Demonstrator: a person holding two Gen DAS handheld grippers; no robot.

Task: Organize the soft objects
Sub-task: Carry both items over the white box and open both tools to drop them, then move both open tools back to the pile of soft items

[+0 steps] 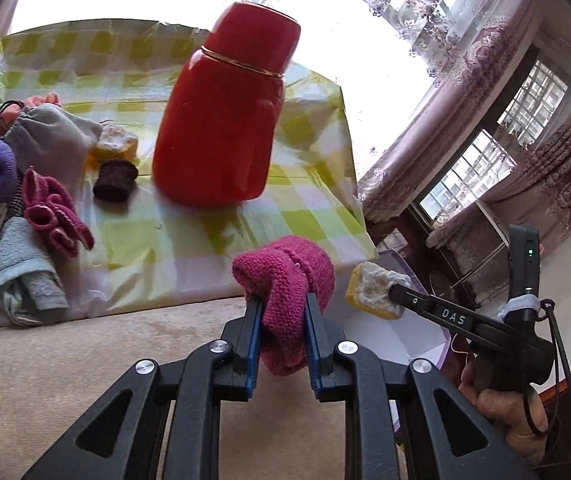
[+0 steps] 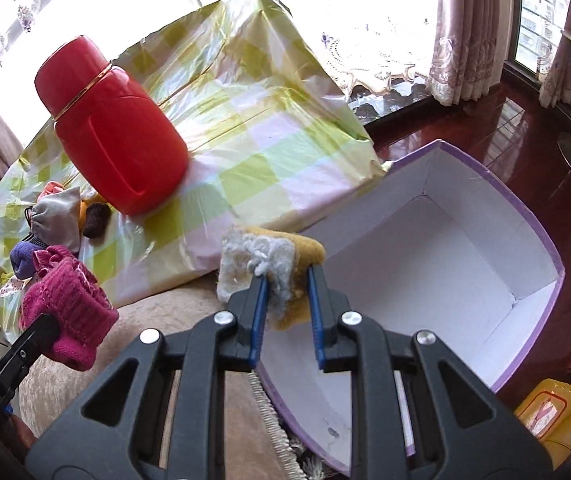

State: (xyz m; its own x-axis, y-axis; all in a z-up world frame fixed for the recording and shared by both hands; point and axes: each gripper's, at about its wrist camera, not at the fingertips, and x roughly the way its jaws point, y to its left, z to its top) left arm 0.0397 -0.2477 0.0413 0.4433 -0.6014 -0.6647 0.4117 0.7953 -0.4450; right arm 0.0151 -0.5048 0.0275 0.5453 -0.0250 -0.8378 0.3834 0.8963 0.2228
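Both grippers carry soft items beside an open box.

The pink knitted piece [image 1: 285, 300] sits pinched between the narrow jaws of the left gripper [image 1: 283, 320]; the right gripper [image 2: 285, 300] is clamped on a yellow sponge [image 2: 269, 264], held over the near rim of the white box with purple edging [image 2: 445, 240]. Beyond the jaws a checked plastic cloth [image 1: 189, 240] covers the surface, bearing a red flask [image 1: 225, 120] and, to the left, a heap of soft things [image 1: 37, 172]. The box interior lies open ahead and right of the right jaws, with dark glossy floor [image 2: 505, 128] and curtained windows [image 1: 485, 80] beyond.
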